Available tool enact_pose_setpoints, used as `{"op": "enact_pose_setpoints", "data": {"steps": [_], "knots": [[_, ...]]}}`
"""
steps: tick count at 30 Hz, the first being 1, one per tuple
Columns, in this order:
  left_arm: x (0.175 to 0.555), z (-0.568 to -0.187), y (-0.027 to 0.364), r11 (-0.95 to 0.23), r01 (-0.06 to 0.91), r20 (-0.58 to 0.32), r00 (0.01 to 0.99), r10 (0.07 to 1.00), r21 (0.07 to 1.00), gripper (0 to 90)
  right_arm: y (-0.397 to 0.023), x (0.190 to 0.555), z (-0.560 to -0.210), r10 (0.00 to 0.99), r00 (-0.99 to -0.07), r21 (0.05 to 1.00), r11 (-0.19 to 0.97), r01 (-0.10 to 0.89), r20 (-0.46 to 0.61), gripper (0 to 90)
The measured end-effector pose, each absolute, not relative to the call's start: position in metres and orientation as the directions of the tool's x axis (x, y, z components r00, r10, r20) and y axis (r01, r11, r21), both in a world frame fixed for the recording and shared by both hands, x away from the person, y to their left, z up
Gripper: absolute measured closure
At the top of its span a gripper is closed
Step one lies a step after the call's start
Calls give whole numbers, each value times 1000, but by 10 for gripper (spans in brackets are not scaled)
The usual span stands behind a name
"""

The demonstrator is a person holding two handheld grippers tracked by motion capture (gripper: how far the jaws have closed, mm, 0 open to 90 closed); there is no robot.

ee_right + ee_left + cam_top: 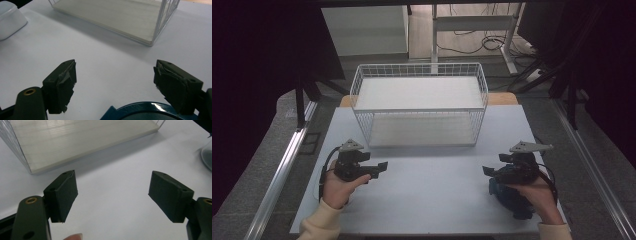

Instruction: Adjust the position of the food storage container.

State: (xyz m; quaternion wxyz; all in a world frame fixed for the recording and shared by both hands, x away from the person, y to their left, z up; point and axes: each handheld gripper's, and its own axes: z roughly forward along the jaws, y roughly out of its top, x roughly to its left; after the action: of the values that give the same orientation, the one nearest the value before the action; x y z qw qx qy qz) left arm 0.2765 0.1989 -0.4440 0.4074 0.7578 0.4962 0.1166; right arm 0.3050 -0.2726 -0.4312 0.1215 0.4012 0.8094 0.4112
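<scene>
High view: boxy white wire basket (419, 70), matte table (432, 185).

- The worktop (432, 190) is plain pale bluish-white, with no pattern.
- The wire basket (419, 102) at the worktop's far edge is white, its walls a fine grid; the two boards inside it are off-white.
- The left hand-held gripper (379, 167) is black, with a grey plate on top.
- The right hand-held gripper (489, 171) is black too; just below its jaws sits a dark blue object (147, 111).
- Both sleeves are cream.
</scene>
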Motion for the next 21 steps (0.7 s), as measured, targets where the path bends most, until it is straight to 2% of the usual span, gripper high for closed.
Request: {"op": "enact_pose_setpoints", "data": {"steps": [21], "knots": [[274, -449, 205, -189, 668, -217, 475, 853, 719, 217, -291, 302, -422, 800, -592, 755, 327, 568, 100, 206]]}}
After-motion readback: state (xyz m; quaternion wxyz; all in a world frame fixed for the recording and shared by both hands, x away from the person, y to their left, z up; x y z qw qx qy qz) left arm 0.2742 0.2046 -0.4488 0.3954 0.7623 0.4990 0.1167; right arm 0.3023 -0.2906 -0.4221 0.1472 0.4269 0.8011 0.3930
